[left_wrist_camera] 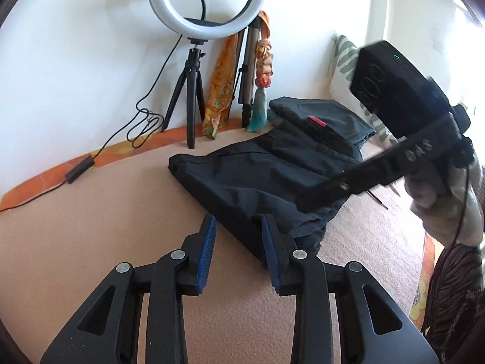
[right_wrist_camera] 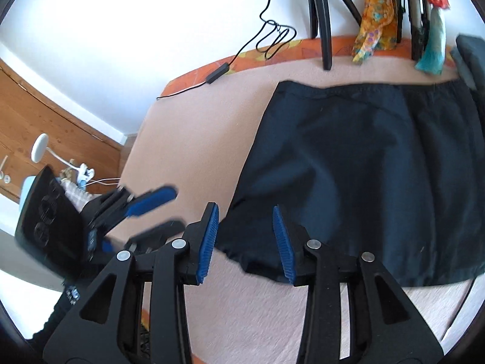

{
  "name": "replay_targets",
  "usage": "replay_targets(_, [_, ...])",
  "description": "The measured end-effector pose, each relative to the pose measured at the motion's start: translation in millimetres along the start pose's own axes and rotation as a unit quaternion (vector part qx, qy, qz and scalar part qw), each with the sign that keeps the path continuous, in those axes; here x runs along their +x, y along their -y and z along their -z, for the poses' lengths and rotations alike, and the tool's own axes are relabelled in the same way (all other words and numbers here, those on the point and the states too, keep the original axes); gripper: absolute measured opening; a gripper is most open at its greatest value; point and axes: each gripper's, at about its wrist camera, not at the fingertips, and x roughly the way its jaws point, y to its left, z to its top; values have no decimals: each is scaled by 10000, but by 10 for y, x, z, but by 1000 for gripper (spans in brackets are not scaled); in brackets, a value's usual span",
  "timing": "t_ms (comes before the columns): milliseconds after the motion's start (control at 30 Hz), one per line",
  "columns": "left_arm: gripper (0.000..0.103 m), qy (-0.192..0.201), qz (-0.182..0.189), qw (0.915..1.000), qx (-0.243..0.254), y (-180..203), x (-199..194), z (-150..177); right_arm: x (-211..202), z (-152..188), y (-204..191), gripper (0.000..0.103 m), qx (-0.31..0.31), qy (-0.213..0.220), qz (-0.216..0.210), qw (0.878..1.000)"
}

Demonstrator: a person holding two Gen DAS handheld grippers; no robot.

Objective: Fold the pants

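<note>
Dark navy pants (left_wrist_camera: 260, 179) lie folded in a flat rectangle on the pink table cover (left_wrist_camera: 91, 212). My left gripper (left_wrist_camera: 238, 224) is open and empty, its fingers straddling the near corner of the pants just above the cloth. My right gripper (right_wrist_camera: 245, 215) is open and empty over the near left corner of the pants (right_wrist_camera: 348, 166). In the left wrist view the right gripper body (left_wrist_camera: 391, 139) hangs over the right side of the pants. In the right wrist view the left gripper (right_wrist_camera: 145, 212) shows at the left, jaws apart.
A second folded dark garment with a red tag (left_wrist_camera: 327, 118) lies behind the pants. A ring light on a tripod (left_wrist_camera: 206, 3), its cable (left_wrist_camera: 142, 124), a second tripod and orange scarves (left_wrist_camera: 221, 88) stand at the wall. A patterned cushion (left_wrist_camera: 345, 60) sits at the right.
</note>
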Motion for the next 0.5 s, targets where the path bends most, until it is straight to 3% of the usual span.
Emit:
replay_targets(200, [29,-139,287,9988,-366,-210,132,-84,272,330,132,45,1169,-85,-732,9904])
replay_targets(300, [29,-281,487,9955,-766,-378,277,-159,388,321,248,50,2004,50,-997,9746])
replay_targets(400, [29,-554,710,9893,-1151,-545,505,-242,435,300,300,50,2544,246,-1060,9610])
replay_targets(467, [29,-764,849,9828,-1454,-626,677,-285,445,268,272,50,2550,316,-994,9613])
replay_targets(500, [33,-867,941,9783,-1632,-655,752,-293,455,251,251,45,2511,285,-926,9631])
